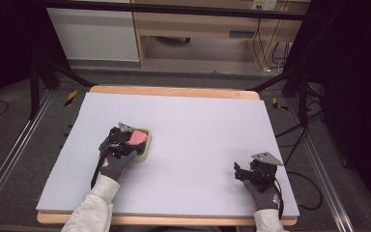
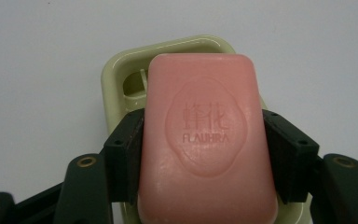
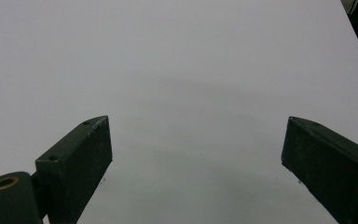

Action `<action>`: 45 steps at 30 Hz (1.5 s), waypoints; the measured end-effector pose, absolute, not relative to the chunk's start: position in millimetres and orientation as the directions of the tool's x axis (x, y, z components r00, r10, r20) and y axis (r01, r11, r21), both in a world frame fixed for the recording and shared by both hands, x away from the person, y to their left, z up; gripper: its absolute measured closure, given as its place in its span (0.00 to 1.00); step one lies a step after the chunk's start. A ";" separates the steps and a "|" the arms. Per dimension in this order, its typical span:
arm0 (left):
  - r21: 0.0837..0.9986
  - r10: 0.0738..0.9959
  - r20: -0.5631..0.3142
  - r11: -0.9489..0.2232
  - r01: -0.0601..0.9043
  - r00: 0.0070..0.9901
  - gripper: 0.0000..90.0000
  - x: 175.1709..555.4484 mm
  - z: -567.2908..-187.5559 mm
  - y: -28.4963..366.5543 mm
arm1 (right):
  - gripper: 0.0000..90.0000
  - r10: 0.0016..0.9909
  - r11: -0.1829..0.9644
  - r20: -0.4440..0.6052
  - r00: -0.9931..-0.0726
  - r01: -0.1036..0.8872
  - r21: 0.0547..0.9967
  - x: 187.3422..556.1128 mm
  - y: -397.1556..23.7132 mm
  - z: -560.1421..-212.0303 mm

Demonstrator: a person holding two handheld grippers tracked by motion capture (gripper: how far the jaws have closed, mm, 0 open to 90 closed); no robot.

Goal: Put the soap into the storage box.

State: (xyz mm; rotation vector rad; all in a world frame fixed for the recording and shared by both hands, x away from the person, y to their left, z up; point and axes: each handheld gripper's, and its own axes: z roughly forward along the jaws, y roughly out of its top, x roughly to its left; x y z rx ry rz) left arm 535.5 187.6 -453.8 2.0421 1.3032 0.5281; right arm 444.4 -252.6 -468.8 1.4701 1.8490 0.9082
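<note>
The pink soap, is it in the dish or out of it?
Cannot tell. The pink soap is over the pale green dish, clamped at both sides by the left gripper; whether it rests inside or is lifted is unclear.

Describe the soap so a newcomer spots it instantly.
On the white table, look left of centre, at the left gripper. Its jaws are shut on the soap, above a pale green dish. It is the only pink thing there, a rounded bar stamped FLAUHRA.

pale lavender sheet (image 1: pixel 198 145) covered wooden table (image 1: pixel 174 91), wooden cabinet (image 1: pixel 198 24) stood behind it, black frame legs (image 1: pixel 34 87) flanked both sides, cables (image 1: pixel 314 188) lay on grey floor (image 1: pixel 9 130)
</note>
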 end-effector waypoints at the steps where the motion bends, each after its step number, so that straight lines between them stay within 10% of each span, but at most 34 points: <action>1: 0.706 0.905 -0.011 -0.294 0.644 0.425 0.41 535.2 -453.9 187.7 | 0.10 0.978 0.152 -0.040 -0.205 0.566 0.810 444.3 -252.6 -468.7; 45: 0.796 0.888 -0.043 -0.247 0.553 0.459 0.29 465.2 -441.4 252.4 | 0.07 0.985 0.154 -0.076 -0.157 0.576 0.803 440.0 -264.5 -468.0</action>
